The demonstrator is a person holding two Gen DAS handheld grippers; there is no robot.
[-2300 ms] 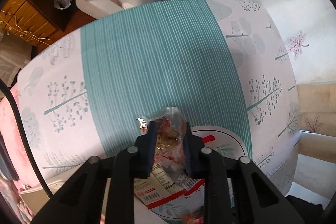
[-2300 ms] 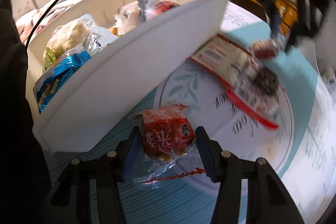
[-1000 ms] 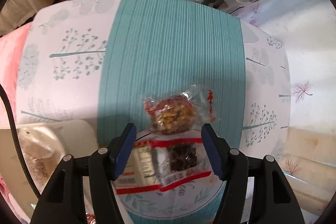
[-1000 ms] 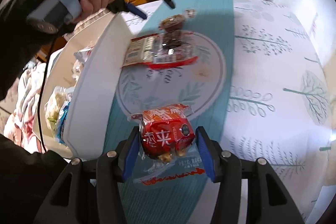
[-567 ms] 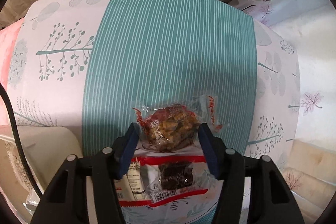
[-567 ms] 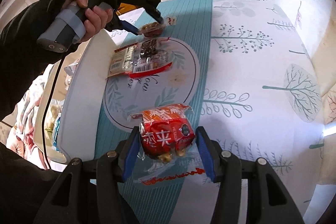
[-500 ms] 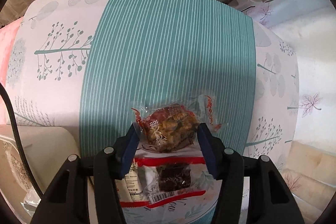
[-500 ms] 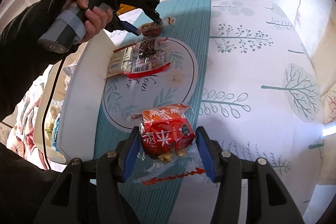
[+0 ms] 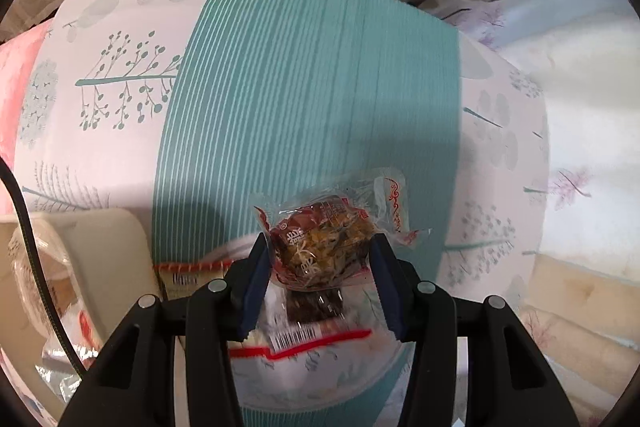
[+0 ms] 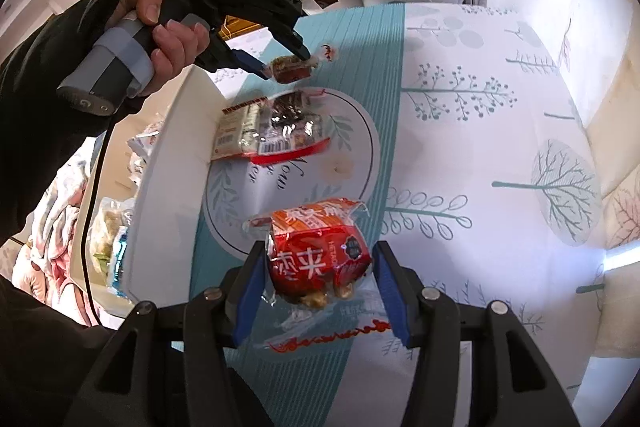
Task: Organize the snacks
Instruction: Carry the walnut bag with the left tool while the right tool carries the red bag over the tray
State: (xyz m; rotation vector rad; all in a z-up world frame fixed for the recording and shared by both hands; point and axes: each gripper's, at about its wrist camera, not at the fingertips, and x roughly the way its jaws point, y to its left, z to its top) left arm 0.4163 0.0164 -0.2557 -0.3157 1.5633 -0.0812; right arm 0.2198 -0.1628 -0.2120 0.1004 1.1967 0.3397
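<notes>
Each tool grips a snack: left tool (image 9: 318, 263) a nut packet (image 9: 324, 243), right tool (image 10: 318, 279) a red packet (image 10: 318, 259); slick wrappers could slip onto the long packet (image 10: 268, 135) below.

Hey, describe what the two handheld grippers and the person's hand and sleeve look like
Both grippers, left gripper and right gripper, are matte black plastic with angular linkage arms, silver pivot bolts and blue pads lining the fingers. The right wrist view shows the left one's pistol-style handle wrapped in grey tape, small white lettering on its body, and a black cable trailing down. A bare hand emerges from a black sleeve.
</notes>
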